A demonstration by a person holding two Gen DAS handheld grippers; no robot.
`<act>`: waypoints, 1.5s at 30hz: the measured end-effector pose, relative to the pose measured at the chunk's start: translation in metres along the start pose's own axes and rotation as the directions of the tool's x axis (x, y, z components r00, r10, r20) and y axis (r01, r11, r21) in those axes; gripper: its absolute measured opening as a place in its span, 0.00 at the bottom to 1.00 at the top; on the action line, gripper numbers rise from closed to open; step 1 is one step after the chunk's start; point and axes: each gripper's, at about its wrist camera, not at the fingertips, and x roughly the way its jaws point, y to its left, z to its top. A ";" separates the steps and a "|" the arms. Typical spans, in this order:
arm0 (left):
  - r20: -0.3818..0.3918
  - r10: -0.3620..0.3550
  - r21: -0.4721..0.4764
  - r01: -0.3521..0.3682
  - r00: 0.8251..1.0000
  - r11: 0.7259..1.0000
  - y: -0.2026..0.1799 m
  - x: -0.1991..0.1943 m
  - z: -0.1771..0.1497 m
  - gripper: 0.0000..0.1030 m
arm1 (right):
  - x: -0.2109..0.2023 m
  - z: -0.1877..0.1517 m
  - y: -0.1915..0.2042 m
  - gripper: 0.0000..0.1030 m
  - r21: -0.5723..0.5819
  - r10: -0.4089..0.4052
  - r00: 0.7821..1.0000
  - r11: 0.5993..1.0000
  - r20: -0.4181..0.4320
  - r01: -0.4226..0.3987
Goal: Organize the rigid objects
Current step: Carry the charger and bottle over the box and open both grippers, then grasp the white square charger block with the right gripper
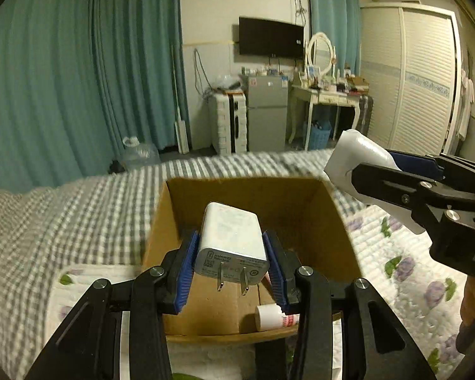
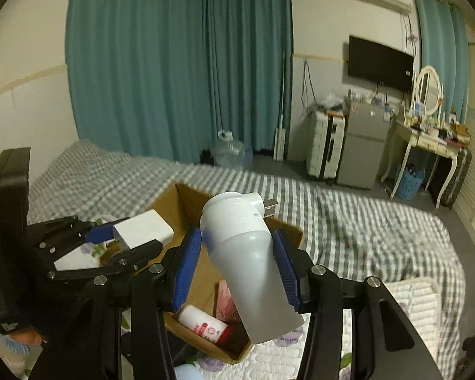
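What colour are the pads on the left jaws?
Blue pads, gripping the white charger; clearest in the left wrist view.

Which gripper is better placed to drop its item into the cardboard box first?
Probably left. The left gripper holds the white charger directly above the cardboard box, while the right gripper holds its white plug-in device nearer the box's edge.

Teal curtains (image 1: 79,79) ahead, wall TV (image 1: 270,37) beyond, small fridge (image 1: 267,112) below it, vanity desk (image 1: 327,98) and white wardrobe (image 1: 408,76) off right, dim yellowish light.
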 end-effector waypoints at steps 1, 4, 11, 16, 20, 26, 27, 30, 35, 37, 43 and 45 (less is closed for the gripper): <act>-0.012 0.001 -0.001 -0.001 1.000 1.000 0.001 0.008 -0.002 0.41 | 0.012 -0.006 -0.001 0.46 0.003 0.001 1.000 1.000 -0.029 -0.001; -0.039 -0.003 -0.007 0.002 0.999 1.000 0.001 0.030 -0.009 0.41 | 0.032 -0.016 -0.004 0.46 0.009 0.002 0.997 1.000 -0.083 -0.001; -0.084 0.014 0.020 -0.013 0.996 1.000 -0.003 0.046 -0.021 0.43 | 0.034 -0.025 -0.009 0.46 0.004 -0.006 0.996 1.000 -0.093 0.007; -0.059 0.012 -0.001 -0.013 0.998 1.000 0.003 0.033 -0.017 0.53 | 0.037 -0.024 -0.010 0.46 0.016 -0.005 0.996 1.000 -0.093 0.007; -0.049 0.023 -0.015 -0.024 0.999 1.000 0.009 0.029 -0.015 0.53 | 0.049 -0.018 -0.010 0.46 0.013 -0.007 0.995 1.000 -0.098 0.009; -0.056 0.035 -0.041 -0.038 0.998 0.998 0.018 0.030 -0.015 0.53 | 0.076 -0.016 -0.006 0.46 -0.001 -0.016 0.992 1.000 -0.127 0.016; -0.056 0.038 -0.044 -0.041 0.998 0.998 0.018 0.029 -0.014 0.53 | 0.079 -0.016 -0.006 0.46 0.001 -0.015 0.992 1.000 -0.129 0.016; -0.056 0.042 -0.047 -0.044 0.998 0.998 0.020 0.030 -0.015 0.53 | 0.086 -0.017 -0.008 0.47 0.024 -0.010 0.992 1.000 -0.128 0.013; -0.058 0.054 -0.050 -0.056 0.997 0.997 0.019 0.022 -0.017 0.53 | 0.064 -0.012 -0.019 0.74 0.082 -0.017 0.998 0.996 -0.066 0.022; -0.059 0.061 -0.055 -0.064 0.996 0.996 0.018 0.016 -0.016 0.53 | 0.048 -0.009 -0.022 0.75 0.085 -0.027 0.999 0.996 -0.046 0.031; -0.020 0.074 -0.048 -0.074 0.997 0.996 0.008 -0.025 -0.015 0.58 | -0.013 -0.008 -0.016 0.86 0.059 -0.061 0.997 0.997 0.039 0.058; -0.011 0.066 -0.048 -0.067 0.998 0.997 0.006 -0.041 -0.016 0.59 | -0.038 -0.014 -0.011 0.90 0.047 -0.066 0.996 0.997 0.060 0.064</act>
